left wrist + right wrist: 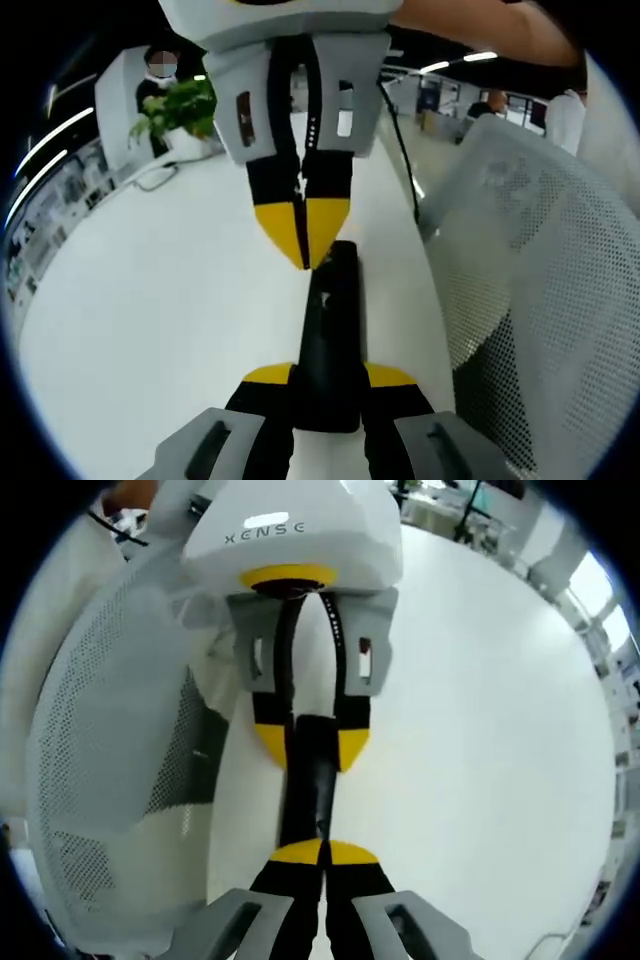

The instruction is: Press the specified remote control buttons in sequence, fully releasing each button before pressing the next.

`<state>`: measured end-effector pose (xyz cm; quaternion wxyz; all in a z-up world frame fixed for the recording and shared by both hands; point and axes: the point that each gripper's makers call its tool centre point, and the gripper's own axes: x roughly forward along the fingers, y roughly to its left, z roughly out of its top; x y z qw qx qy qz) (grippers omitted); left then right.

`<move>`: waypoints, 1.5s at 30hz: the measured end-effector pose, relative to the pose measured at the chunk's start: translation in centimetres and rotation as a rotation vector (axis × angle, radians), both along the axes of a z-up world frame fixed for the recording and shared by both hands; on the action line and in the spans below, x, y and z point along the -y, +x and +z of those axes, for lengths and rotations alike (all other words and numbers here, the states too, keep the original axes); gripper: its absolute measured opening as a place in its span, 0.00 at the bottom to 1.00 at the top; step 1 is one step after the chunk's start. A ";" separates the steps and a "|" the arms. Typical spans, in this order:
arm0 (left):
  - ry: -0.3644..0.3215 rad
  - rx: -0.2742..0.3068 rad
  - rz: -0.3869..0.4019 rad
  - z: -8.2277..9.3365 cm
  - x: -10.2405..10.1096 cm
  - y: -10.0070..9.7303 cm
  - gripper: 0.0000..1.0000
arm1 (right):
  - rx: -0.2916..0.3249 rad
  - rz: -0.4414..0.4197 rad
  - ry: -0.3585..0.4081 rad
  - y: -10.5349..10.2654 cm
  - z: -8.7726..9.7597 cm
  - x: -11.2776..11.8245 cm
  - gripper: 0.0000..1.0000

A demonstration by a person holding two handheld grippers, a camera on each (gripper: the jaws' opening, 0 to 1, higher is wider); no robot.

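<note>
A slim black remote control (332,320) lies lengthwise over the white table (150,300). My left gripper (330,375) is shut on its near end, one yellow-tipped jaw on each side. My right gripper (305,235) comes down from the top of the left gripper view, jaws shut together, with its yellow tips touching the remote's far end. In the right gripper view the same remote (308,780) runs from my shut right gripper (325,853) up to the left gripper (310,742), which clamps it. The buttons cannot be made out.
A white mesh chair (540,280) stands close along the table's edge, seen also as the chair back (110,730). A potted plant (180,105) and a seated person (160,70) are at the far end. A dark cable (400,150) runs past the chair.
</note>
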<state>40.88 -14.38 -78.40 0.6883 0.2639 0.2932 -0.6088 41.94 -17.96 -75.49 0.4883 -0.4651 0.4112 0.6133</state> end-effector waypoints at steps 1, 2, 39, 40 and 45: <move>0.000 0.000 0.000 0.0 0.0 0.0 0.24 | 0.001 0.004 -0.005 0.0 0.0 0.0 0.00; 0.000 0.000 -0.001 0.0 0.0 0.0 0.24 | 0.001 0.006 -0.007 0.0 -0.1 -0.1 0.00; -0.023 0.001 0.006 -0.1 -0.1 -0.2 0.24 | -0.051 0.031 -0.043 -0.9 -2.5 -0.8 0.00; -0.024 0.001 0.006 -0.1 -0.1 -0.3 0.24 | -0.051 0.035 -0.048 -1.0 -2.6 -0.8 0.00; -0.023 0.001 0.006 -0.1 -0.1 -0.2 0.24 | -0.052 0.040 -0.055 -0.9 -2.5 -0.8 0.00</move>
